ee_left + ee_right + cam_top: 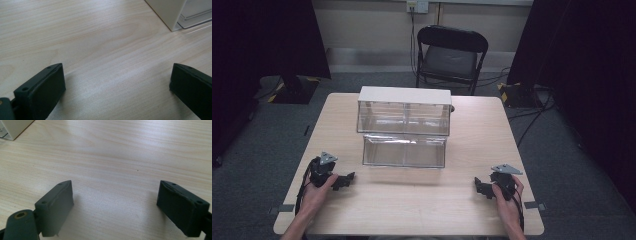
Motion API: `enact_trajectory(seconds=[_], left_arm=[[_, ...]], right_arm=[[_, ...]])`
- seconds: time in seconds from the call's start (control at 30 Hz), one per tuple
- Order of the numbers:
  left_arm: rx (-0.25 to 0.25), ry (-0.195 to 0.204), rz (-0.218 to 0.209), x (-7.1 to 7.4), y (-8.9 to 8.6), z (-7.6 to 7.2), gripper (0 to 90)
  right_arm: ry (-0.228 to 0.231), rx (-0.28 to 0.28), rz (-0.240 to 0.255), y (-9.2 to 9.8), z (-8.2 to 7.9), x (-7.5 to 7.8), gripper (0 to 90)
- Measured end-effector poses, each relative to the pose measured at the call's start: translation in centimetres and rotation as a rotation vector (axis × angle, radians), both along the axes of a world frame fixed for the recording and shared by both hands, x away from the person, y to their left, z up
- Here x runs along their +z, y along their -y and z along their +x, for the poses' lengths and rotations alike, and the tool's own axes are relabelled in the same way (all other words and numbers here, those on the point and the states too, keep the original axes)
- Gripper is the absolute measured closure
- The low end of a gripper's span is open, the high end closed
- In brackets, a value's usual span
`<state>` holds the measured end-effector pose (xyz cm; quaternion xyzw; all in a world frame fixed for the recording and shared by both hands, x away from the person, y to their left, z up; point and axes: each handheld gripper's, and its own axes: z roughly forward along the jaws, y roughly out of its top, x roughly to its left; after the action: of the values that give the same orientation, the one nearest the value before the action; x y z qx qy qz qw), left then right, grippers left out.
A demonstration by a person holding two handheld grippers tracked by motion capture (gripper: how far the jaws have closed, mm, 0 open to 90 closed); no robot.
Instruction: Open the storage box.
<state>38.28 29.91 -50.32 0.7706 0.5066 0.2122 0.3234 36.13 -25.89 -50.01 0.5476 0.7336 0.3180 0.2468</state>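
While both grippers rest near the table's [412, 210] front edge — left gripper [343, 181] and right gripper [483, 188] gaping, empty — the clear drawer box [404, 131] sits mid-table between them, long axis crosswise, roughly equally distant.

A black folding chair [451, 55] is seen beyond the far edge of the wooden table [422, 205], a wall socket [417, 6] above it, cables [532, 117] trailed across the grey floor [577, 195] past the right edge.
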Motion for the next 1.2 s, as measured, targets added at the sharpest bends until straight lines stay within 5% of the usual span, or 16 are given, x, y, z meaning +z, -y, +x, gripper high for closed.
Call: enact_trajectory(seconds=[0.3, 0.63, 1.2], left_arm=[[0.008, -0.001, -0.004, 0.1, 0.1, -0.1, 0.8], [0.023, -0.006, -0.009, 0.6, 0.0, -0.3, 16.1], [-0.045, 0.069, -0.096, 2.7, 1.1, -1.2, 17.5]], right_arm=[[0.0, 0.0, 0.0, 0.0, 0.0, 0.0, 13.0], [0.0, 0.0, 0.0, 0.0, 0.0, 0.0, 13.0], [0.0, 0.002, 0.0, 0.0, 0.0, 0.0, 13.0]])
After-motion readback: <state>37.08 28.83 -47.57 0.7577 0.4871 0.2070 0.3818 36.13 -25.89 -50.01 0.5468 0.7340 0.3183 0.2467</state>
